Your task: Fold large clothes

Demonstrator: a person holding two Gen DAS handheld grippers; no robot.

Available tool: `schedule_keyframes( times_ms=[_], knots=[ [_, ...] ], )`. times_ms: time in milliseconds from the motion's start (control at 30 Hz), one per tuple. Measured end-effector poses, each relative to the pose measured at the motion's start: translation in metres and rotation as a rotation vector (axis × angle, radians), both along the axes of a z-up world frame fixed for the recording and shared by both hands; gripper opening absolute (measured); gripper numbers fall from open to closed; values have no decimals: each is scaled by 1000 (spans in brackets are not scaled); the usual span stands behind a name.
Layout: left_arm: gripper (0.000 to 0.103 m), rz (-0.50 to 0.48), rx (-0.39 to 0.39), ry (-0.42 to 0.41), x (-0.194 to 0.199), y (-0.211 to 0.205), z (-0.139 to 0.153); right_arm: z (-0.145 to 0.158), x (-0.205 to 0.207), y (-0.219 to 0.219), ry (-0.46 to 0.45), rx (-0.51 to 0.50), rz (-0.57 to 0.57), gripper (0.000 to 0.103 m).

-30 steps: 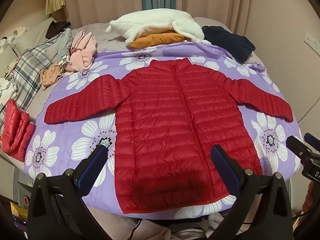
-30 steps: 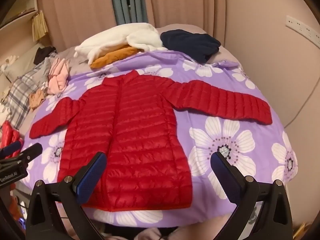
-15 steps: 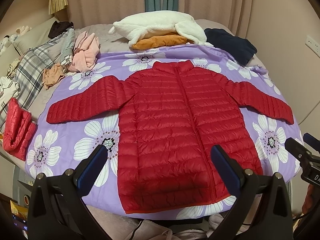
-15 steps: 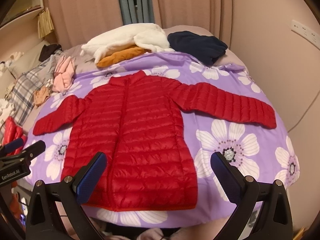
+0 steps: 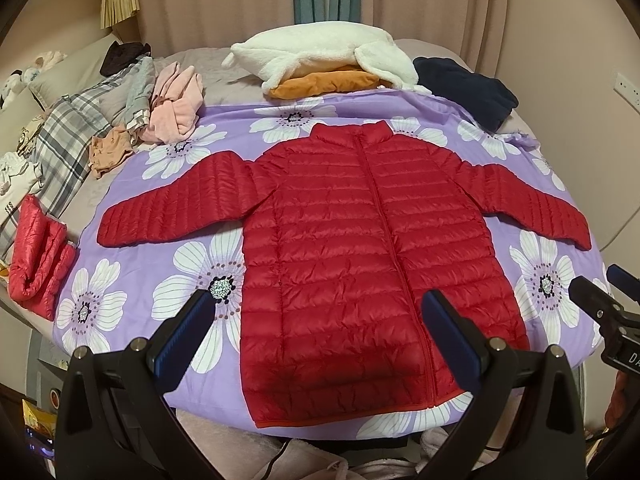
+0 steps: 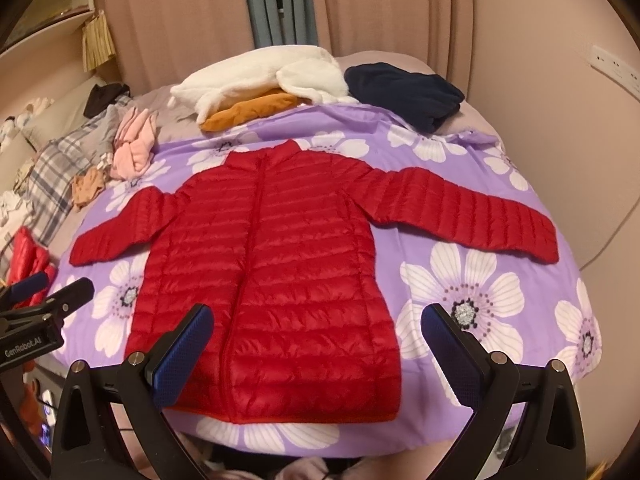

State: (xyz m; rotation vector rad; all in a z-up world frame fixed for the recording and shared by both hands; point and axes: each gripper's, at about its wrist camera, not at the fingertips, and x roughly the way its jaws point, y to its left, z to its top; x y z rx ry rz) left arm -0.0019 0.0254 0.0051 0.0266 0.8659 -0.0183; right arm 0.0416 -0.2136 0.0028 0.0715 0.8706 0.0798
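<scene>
A red quilted puffer jacket (image 5: 360, 248) (image 6: 272, 264) lies flat and zipped on a purple flowered sheet (image 5: 132, 304) (image 6: 480, 304), collar at the far side, both sleeves spread outward. My left gripper (image 5: 320, 304) hangs open above the jacket's hem, nothing between its blue pads. My right gripper (image 6: 316, 316) is open too, over the jacket's lower right part and the sheet. Each gripper shows at the edge of the other's view: the right gripper (image 5: 600, 300) and the left gripper (image 6: 48, 292).
Piles of clothes ring the sheet: a white fleece over an orange garment (image 5: 320, 64), a navy garment (image 5: 464, 92), pink clothes (image 5: 176, 108), plaid fabric (image 5: 68, 132), a folded red puffer (image 5: 36, 256) at the left. Curtains and a wall stand behind the bed.
Both grippers have pulled back and risen a little, so the jacket sits lower and smaller in each view. The jacket itself has not moved.
</scene>
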Motion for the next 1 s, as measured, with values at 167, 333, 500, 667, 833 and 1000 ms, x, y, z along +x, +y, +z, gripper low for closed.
schedule_keyframes(
  times_ms=[167,333,500,667,833,1000],
  knots=[
    [103,-2,4,2,0,1,0,0,1,1,0,0,3,102],
    [103,-1,4,2,-1,0,-1,0,0,1,-1,0,3,102],
    [103,2,5,4,-1,0,-1,0,0,2,1,0,3,102],
    [103,4,6,4,-1,-1,-2,-1,1,3,2,2,6,102],
    [103,16,-22,4,2,3,-7,-5,1,2,-18,41,32,102],
    [103,48,-132,-7,11,16,-18,-17,8,-1,-29,128,86,102]
  ],
)
